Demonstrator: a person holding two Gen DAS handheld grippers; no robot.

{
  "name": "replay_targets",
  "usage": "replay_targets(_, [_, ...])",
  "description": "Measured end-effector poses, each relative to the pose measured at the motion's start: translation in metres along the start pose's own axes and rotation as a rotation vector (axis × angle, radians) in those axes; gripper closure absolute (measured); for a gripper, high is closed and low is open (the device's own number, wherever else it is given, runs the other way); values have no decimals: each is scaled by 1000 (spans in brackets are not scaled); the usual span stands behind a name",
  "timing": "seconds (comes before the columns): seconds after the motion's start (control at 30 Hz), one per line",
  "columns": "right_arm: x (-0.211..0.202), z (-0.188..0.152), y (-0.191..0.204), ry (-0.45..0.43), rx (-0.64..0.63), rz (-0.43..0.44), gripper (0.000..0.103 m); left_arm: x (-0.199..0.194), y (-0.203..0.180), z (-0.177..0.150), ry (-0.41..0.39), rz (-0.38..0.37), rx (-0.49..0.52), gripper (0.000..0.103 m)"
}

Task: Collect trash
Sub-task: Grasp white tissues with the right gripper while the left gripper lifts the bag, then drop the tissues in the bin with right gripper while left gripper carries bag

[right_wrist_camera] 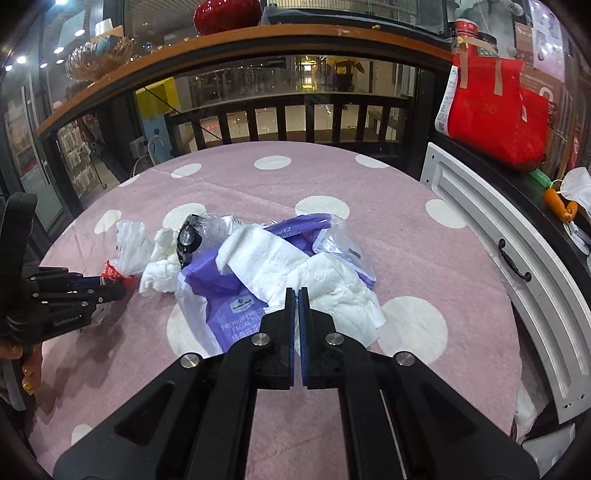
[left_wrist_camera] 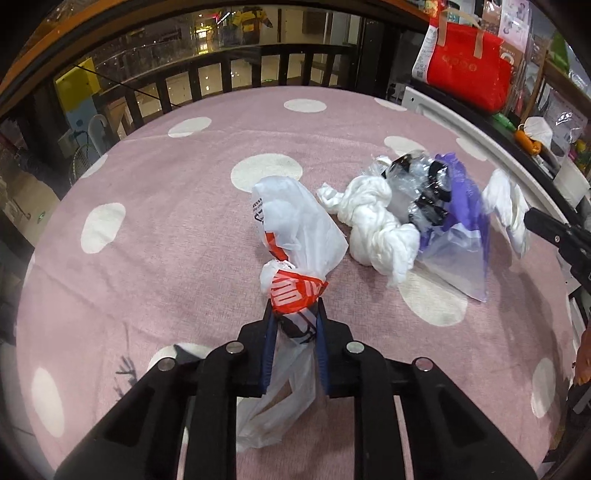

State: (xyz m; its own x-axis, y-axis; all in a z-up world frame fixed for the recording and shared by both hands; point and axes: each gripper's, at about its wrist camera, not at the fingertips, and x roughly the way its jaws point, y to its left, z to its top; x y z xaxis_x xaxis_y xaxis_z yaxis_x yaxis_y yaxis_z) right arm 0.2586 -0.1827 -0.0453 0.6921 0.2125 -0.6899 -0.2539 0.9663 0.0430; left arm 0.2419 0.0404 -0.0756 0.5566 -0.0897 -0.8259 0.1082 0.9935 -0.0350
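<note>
A red tote bag point(right_wrist_camera: 498, 114) stands on the dark shelf point(right_wrist_camera: 532, 192) above a white drawer front point(right_wrist_camera: 491, 258). A red vase point(right_wrist_camera: 227, 14) and a glass bowl point(right_wrist_camera: 98, 57) sit on the wooden ledge point(right_wrist_camera: 258, 38).

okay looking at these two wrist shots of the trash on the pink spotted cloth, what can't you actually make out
- Left wrist view: the lower part of the white and orange bag is hidden behind the left claw shut on it.
- Right wrist view: the right claw is shut; whether it pinches the white tissue is hidden by its tips.
- Right wrist view: the purple tissue pack print is partly covered by tissue.
- Left wrist view: the right claw is cut off by the right edge.
</note>
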Motion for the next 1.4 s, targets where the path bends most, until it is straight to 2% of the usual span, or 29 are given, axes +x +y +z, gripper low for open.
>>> replay_targets(0.23, [-39,-17,-9,-43,31,4,100,-48,-6,-15,-79,-68,-8,84])
replay_targets(0.43, [-72,-40,-23,-65,68,-12,100,-81,-32,-29,-122,-156,6,84])
replay_targets(0.73, [-117,-87,-60,-82,160,-78,100,-102,-83,-48,-137,-262,64,84])
replay_targets(0.93, [-147,-119,-93,-86,217,-164,100,-108,-123,-56,-125,-335,128,84])
replay_targets(1.17, [-159,-162,-131,-45,301,-255,100,-114,-169,-62,-123,-392,211,84])
replay_targets(1.4, [-126,-212,-160,85,357,-327,100,-115,-205,-62,-114,-432,284,84])
